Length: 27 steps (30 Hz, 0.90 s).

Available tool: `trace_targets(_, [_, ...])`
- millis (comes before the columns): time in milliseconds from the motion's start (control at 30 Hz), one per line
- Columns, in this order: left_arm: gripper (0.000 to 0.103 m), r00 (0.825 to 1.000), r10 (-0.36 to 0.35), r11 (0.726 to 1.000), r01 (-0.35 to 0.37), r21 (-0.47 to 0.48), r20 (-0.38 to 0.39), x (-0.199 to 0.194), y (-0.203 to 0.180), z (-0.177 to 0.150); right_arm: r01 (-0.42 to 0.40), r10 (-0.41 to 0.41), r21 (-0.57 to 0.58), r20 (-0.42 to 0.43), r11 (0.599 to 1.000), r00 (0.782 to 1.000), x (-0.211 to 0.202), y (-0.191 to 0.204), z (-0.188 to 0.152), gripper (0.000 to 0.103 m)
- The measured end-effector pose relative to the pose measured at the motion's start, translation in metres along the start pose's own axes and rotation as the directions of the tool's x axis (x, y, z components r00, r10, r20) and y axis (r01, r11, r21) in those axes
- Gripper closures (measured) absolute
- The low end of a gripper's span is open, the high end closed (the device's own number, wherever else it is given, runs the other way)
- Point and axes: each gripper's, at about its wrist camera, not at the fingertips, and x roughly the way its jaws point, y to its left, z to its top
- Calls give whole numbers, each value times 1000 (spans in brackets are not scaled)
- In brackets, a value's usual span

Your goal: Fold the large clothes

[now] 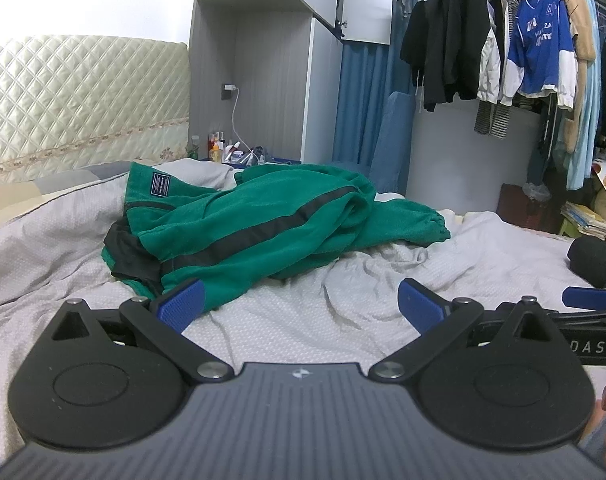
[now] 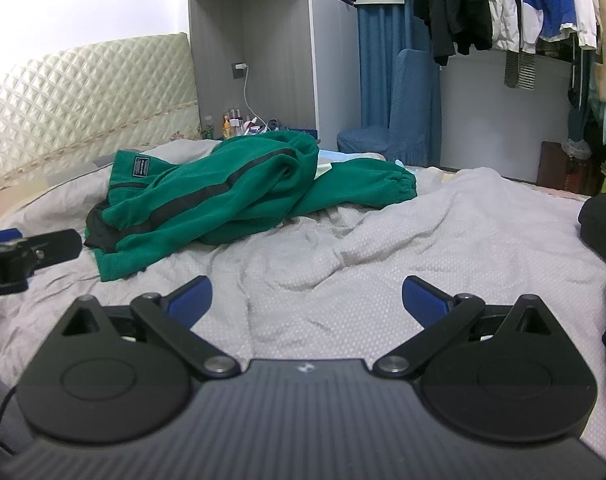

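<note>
One fuzzy green jacket [image 1: 247, 224] with black stripes lies crumpled on the bumpy grey bedsheet [image 1: 343, 320]. Two tongs, left tongs [image 1: 301, 300] and right tongs [image 2: 307, 296], hover wide open, holding nothing.

A large green fleece garment [image 1: 263, 220] lies crumpled in a loose heap on the wrinkled grey bedspread [image 1: 343, 312], unfolded. A black stripe runs along its length, black lining shows at the near left end, and a small dark rectangular label sits on the upper left part. An elastic-gathered cuff reaches out to the right.
</note>
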Motion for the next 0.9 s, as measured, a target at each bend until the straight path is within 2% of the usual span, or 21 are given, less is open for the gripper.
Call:
trace_targets(400, [0, 1000, -15, 1000, 15, 7, 12, 4, 2, -1, 28, -28, 34, -2, 999, 1000, 2, -4, 4, 0])
trace_targets(700, [0, 1000, -21, 1000, 21, -9, -23, 58, 12, 17, 2, 2, 64, -51, 998, 999, 44, -11, 29, 0])
trace_targets(900, [0, 1000, -2, 999, 1, 46, 20, 102, 14, 27, 30, -27, 47, -69, 998, 997, 84, -15, 44, 0])
